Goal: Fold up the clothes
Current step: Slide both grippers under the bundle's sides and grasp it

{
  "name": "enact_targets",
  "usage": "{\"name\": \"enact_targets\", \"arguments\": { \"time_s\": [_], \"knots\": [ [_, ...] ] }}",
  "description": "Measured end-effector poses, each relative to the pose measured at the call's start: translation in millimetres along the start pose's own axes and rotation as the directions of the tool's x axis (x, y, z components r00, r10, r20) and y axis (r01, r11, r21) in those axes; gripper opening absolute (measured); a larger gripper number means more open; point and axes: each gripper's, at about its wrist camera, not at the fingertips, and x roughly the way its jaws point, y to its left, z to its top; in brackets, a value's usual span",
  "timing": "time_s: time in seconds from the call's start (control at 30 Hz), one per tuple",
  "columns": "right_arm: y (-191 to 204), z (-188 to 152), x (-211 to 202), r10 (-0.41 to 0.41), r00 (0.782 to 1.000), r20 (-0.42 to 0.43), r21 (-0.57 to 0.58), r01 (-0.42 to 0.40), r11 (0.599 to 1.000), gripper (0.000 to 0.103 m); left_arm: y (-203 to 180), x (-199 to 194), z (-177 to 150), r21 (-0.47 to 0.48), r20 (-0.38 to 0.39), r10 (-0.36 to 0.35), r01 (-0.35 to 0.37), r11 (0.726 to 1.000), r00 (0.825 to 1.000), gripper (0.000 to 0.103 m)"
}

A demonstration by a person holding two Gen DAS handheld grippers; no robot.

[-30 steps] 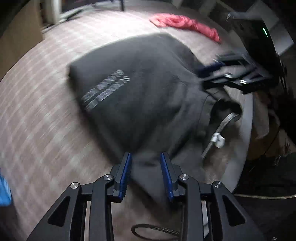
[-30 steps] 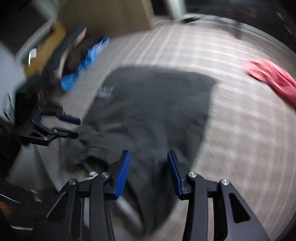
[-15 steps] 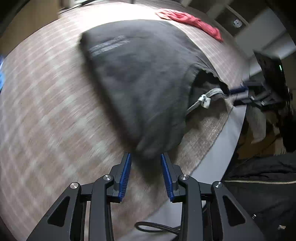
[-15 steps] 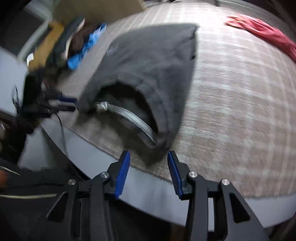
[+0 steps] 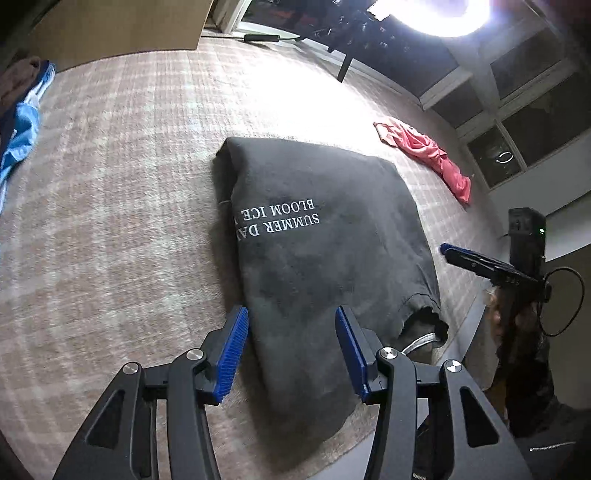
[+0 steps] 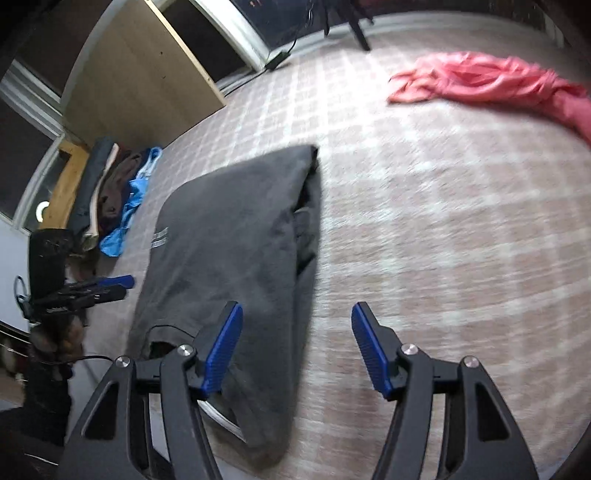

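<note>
Both left tongs (image 5: 291, 354) and right tongs (image 6: 297, 352) are opening, empty, above the folded black sweatshirt (image 5: 325, 266); a blue pad (image 5: 236, 350) snagging cloth could undo the fold.

Plaid carpet (image 5: 129, 155), dark windows (image 5: 535, 122), bright lamp (image 5: 443, 14).

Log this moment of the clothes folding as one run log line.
stage: fold laid | black sweatshirt: folded on plaid cover | left gripper: jaws opening, released | right gripper: jaws opening, released | pink garment: unfolded
</note>
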Motion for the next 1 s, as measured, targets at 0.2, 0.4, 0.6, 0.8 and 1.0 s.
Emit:
{"name": "enact_targets", "arguments": {
  "time_s": [0.2, 0.4, 0.6, 0.8, 1.0],
  "knots": [
    [-8, -1, 19, 0.104, 0.993, -0.050, 0.035, -0.102, 0.994, 0.061, 14, 9, -3, -0.082, -0.021, -0.041, 0.039, 0.996, 0.999, 0.047],
    [-14, 3, 23, 0.174, 0.983, -0.053, 0.035, -0.172, 0.984, 0.066, 30, 21, 2, -0.153, -0.033, -0.076, 0.070, 0.986, 0.997, 0.047],
    [-19, 3, 23, 0.236, 0.970, -0.063, 0.020, -0.235, 0.972, 0.066, 29, 26, 6, -0.140, -0.049, -0.104, 0.096, 0.986, 0.993, 0.049],
    [16, 1, 38, 0.207, 0.971, -0.120, -0.127, -0.222, 0.967, 0.067, -5, 36, 12, -0.001, -0.128, -0.005, 0.005, 1.000, 0.992, 0.064],
    [5, 1, 38, 0.283, 0.954, -0.100, -0.064, -0.290, 0.955, 0.067, -26, 48, 13, 0.083, -0.157, 0.044, -0.031, 0.996, 0.987, 0.071]
  ]
}}
